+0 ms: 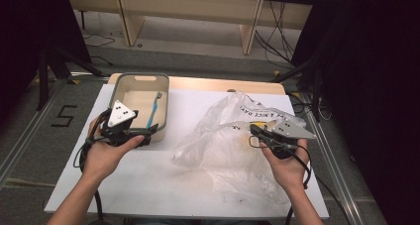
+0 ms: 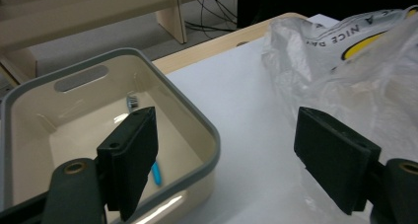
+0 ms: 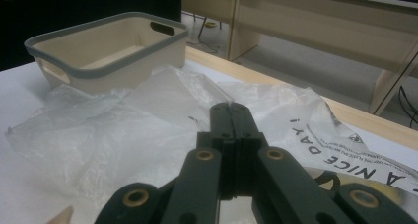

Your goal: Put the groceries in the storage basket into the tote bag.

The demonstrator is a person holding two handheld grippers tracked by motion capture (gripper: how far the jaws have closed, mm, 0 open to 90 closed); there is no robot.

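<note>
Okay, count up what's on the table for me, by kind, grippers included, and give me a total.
Grippers: 2, left and right
Bin: 1
Toothbrush: 1
Plastic bag: 1
Total: 5

Blue toothbrush (image 1: 154, 110) in beige bin (image 1: 140, 78)

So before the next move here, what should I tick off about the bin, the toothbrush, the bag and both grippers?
1. Toothbrush lies inside the bin: ok.
2. Left gripper jaws open, nothing between them: ok.
3. Left gripper clear of the bin's rim: cannot tell; it hangs at the near edge.
4. Right gripper jaws shut: ok.
5. Plastic bag pinched in those jaws: cannot tell.
6. Bin upright on the white table: ok.
</note>
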